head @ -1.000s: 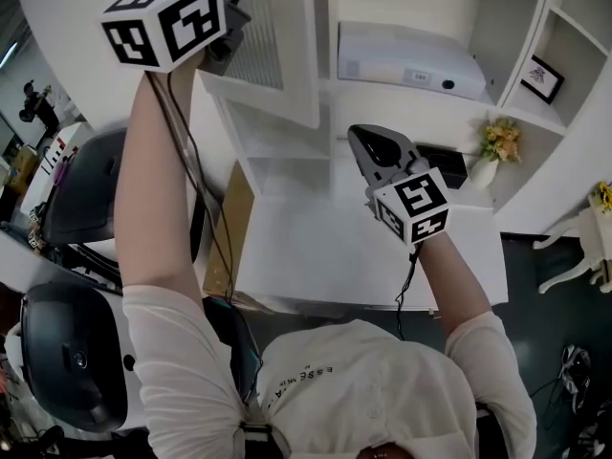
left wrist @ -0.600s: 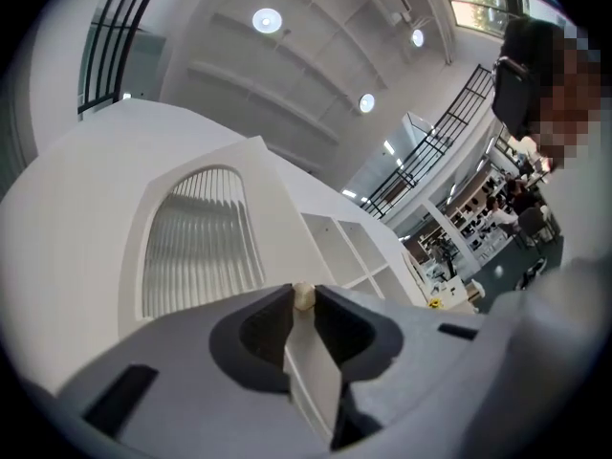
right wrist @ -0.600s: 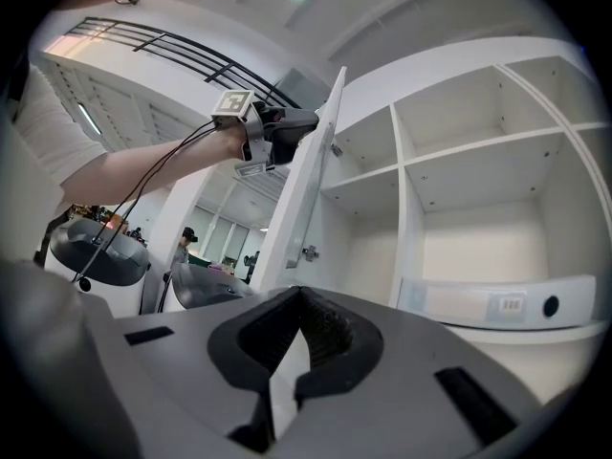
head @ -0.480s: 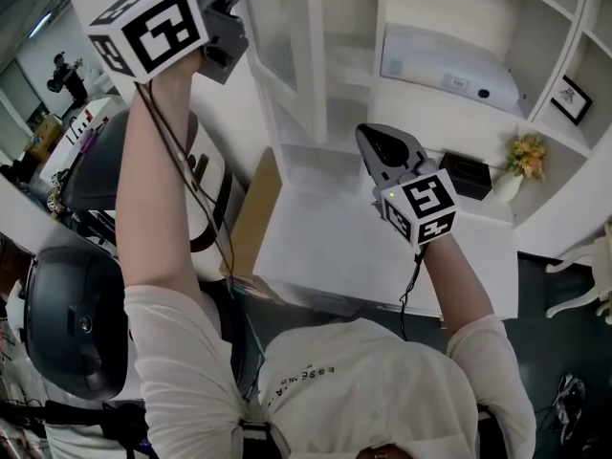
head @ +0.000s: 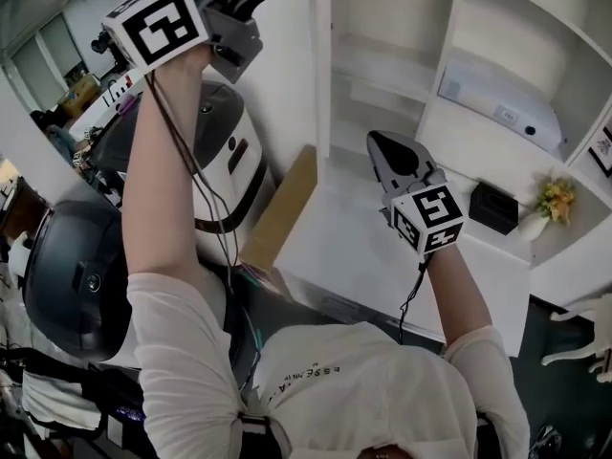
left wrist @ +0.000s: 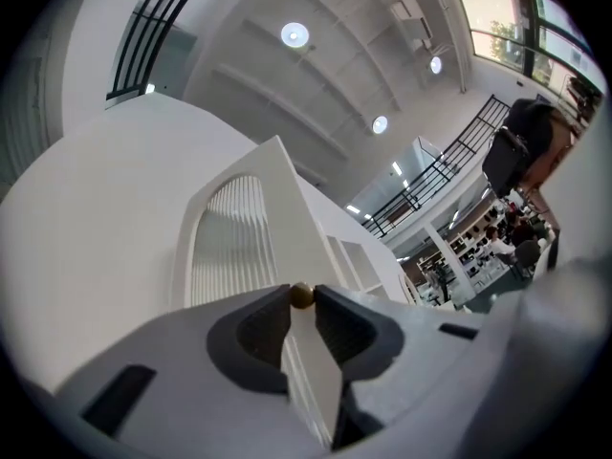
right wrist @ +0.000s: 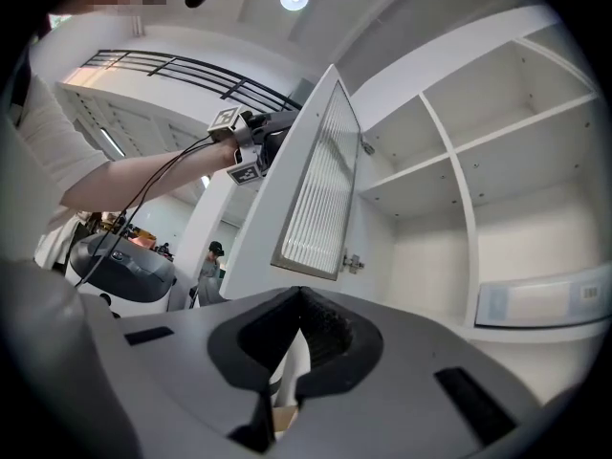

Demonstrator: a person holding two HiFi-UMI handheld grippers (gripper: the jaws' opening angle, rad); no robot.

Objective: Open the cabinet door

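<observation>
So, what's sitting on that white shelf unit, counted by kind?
White box-shaped device: 1
Black box: 1
Vase of flowers: 1
Framed picture: 1
Total: 4

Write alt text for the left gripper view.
The left gripper pinches a small brass knob at the edge of a white slatted cabinet door. Beyond it are open white shelves and a ceiling with round lights.

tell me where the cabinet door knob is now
In the left gripper view, low centre: the brass knob is pinched in the left claw, on the edge of the open louvred cabinet door.
</observation>
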